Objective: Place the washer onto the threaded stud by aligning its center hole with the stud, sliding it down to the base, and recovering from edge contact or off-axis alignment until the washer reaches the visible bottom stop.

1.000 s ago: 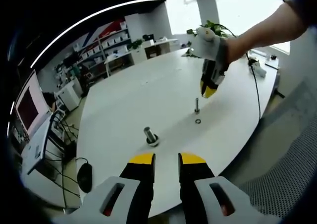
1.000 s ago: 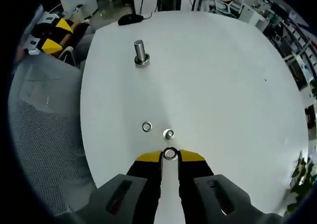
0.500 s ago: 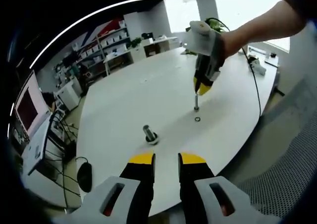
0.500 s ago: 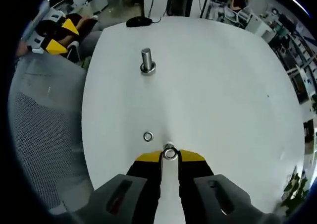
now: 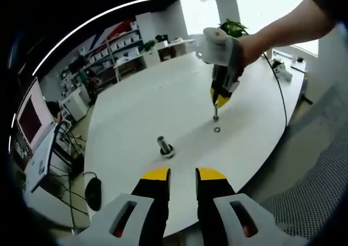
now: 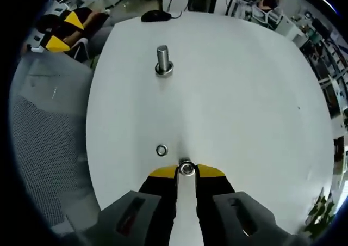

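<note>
shiny metal washer (image 6: 186,168), matt white table (image 6: 239,93)

The stud (image 6: 185,164) sits mostly hidden behind the tongs' washer (image 6: 186,169).

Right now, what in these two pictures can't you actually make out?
- Whether the washer is on the small stud: right tongs cover it in the right gripper view; too small in the left gripper view.
- Stud threads: too small.
- Loose ring: washer or nut, unclear.
</note>
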Available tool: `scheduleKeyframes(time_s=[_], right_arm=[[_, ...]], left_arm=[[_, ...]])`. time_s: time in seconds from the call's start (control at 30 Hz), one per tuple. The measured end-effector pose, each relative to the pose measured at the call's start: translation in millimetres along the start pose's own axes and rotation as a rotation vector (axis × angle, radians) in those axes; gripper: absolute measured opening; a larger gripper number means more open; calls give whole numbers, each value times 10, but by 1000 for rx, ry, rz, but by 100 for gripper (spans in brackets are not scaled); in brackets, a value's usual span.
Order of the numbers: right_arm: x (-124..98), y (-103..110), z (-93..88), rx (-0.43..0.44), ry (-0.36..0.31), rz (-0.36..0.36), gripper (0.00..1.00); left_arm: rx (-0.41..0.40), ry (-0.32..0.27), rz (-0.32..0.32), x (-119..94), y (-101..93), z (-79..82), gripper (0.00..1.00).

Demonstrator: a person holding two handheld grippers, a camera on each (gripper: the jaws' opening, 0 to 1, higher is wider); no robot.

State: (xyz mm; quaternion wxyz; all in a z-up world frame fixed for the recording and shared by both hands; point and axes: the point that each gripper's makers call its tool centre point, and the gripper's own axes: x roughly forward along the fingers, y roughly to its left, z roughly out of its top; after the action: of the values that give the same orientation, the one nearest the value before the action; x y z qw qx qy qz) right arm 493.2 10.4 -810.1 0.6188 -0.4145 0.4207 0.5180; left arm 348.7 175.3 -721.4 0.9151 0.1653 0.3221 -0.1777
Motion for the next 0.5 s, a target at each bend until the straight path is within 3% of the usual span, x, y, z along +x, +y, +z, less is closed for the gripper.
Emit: scheduleKeyframes(time_s=[0.5], right_arm=[[276,-42,-131,22,34,35,14]], left_arm=[[-3,9,-5,6,-2,-18,16]])
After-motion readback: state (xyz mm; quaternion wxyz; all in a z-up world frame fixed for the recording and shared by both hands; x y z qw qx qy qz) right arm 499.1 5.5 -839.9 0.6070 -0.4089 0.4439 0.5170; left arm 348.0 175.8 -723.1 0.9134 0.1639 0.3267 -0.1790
